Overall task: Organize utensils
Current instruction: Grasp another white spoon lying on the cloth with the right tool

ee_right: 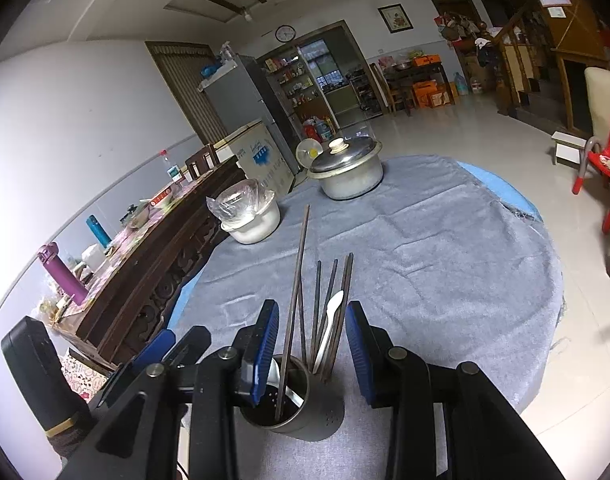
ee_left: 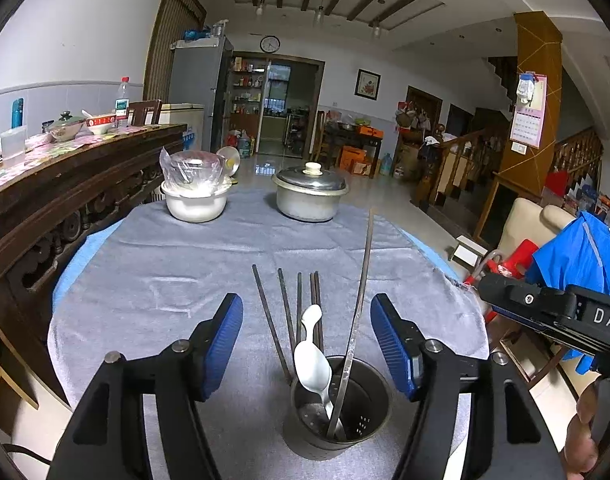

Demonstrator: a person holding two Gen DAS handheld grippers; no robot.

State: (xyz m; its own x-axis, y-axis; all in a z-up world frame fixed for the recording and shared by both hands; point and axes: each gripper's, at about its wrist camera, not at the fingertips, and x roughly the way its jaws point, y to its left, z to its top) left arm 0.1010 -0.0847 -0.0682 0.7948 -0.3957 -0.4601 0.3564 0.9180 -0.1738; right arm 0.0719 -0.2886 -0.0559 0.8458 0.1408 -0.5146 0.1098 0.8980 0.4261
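Note:
A perforated metal utensil holder stands on the grey cloth near the table's front edge; it also shows in the right wrist view. A white spoon and one long dark chopstick stand in it. Several dark chopsticks lie on the cloth just behind it, with a white spoon among them. My left gripper is open, its blue pads either side of the holder. My right gripper is open above the holder, holding nothing.
A lidded metal pot and a white bowl with a plastic-wrapped bowl on it stand at the table's far side. A carved wooden sideboard runs along the left. A red chair stands right of the table.

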